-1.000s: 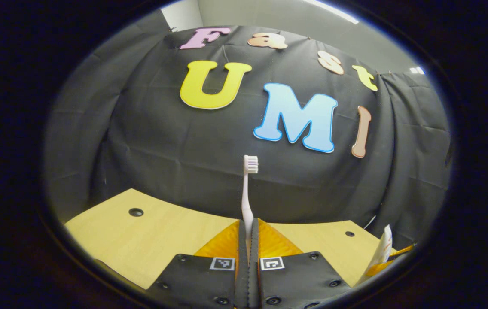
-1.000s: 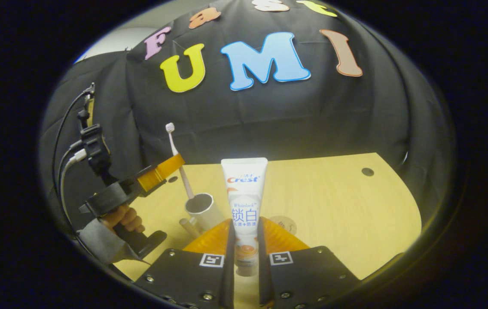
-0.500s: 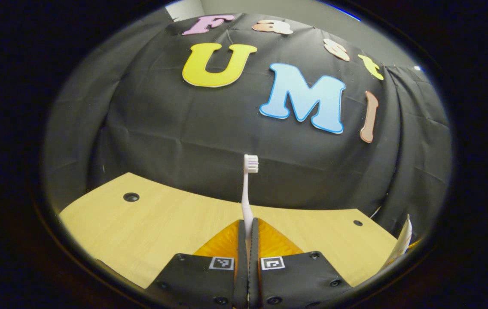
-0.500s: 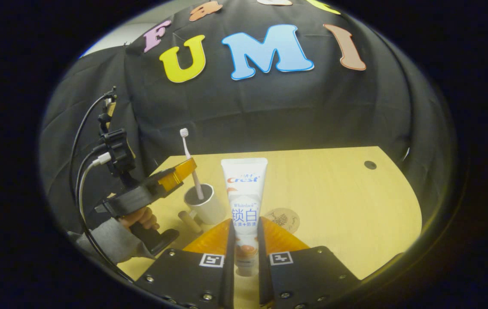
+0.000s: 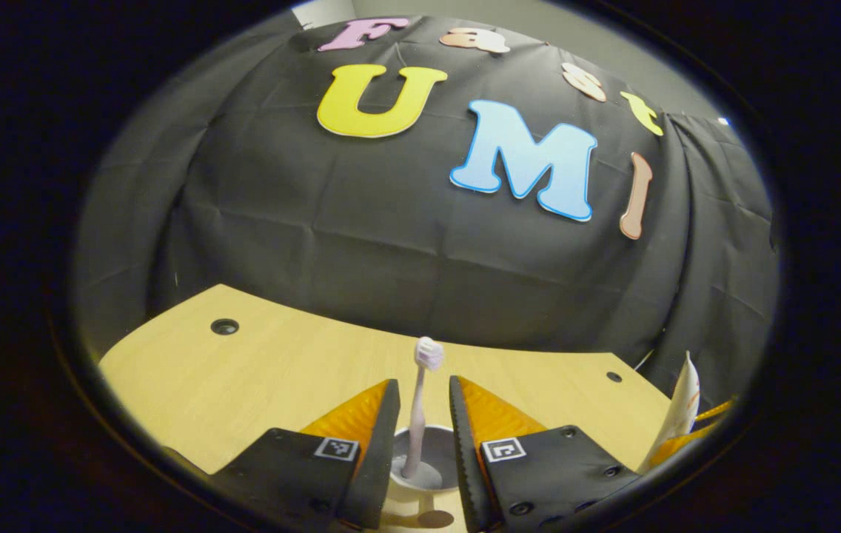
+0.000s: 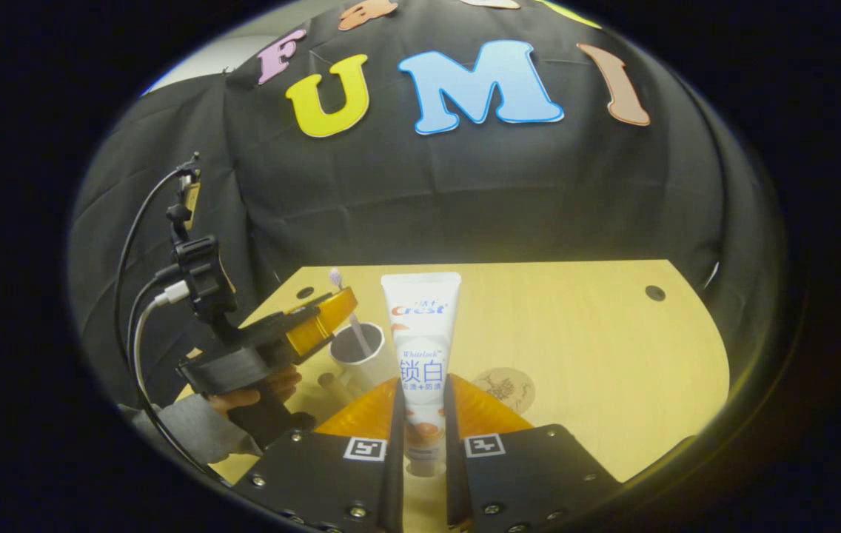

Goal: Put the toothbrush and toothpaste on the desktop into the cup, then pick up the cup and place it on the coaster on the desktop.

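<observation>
My left gripper [image 5: 422, 414] stands open above the white cylindrical cup [image 5: 420, 474]; the pale pink plastic toothbrush [image 5: 418, 422] stands in it, bristles up, free of both fingers. My right gripper [image 6: 422, 414] clamps the white toothpaste tube [image 6: 420, 348], upright, marked "Crest" and "Whitelock". The round patterned coaster [image 6: 503, 386] lies just beside the cup. Risk, in my judgement: the tube could knock the leaning brush or tip the cup on entry.

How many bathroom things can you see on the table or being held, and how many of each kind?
Toothbrush: 1
Toothpaste: 1
Cup: 1
Coaster: 1
Total: 4
</observation>
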`<action>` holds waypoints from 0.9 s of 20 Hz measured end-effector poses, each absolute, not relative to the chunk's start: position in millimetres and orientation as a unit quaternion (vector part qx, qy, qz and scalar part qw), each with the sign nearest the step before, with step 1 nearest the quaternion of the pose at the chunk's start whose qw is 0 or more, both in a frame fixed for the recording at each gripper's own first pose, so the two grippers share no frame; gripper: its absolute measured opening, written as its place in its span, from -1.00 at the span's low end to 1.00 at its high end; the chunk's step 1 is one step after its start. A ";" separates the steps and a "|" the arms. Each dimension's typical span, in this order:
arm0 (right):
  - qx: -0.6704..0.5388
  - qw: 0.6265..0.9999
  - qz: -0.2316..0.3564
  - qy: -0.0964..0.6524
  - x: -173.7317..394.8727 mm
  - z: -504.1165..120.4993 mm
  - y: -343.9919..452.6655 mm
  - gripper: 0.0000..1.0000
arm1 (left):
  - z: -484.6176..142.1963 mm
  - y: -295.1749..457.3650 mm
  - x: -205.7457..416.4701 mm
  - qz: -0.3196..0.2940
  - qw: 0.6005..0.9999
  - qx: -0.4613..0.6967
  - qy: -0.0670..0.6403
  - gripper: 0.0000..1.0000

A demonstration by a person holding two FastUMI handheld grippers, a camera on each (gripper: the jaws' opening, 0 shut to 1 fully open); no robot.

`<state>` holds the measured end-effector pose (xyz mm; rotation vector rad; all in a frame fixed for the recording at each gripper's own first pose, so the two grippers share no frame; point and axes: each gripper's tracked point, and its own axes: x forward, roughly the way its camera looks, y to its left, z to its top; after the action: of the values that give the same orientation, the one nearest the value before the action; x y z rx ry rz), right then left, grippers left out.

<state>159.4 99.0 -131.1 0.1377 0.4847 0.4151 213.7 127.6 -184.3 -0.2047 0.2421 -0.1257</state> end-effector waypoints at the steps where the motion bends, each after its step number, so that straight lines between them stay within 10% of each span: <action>1: 0.066 0.947 0.208 0.235 161.9 -129.1 104.0 -0.53 | -183.4 127.8 210.1 -0.064 0.985 -0.107 0.122 0.10; 3: 0.062 0.948 0.214 0.228 167.9 -124.1 112.2 -0.53 | -180.4 134.8 204.8 -0.058 0.985 -0.108 0.119 0.58; 8: 0.060 0.951 0.227 0.203 190.5 -106.6 135.2 -0.53 | -161.2 146.5 184.8 -0.051 0.987 -0.106 0.109 0.82; 18: 0.088 0.952 0.254 0.148 239.8 -85.7 183.2 -0.53 | -144.1 188.2 136.9 -0.014 0.989 -0.101 0.107 0.82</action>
<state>239.8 183.2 -85.7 0.1783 0.3018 0.5157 136.9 188.2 -144.1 -0.2027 0.2146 -0.0282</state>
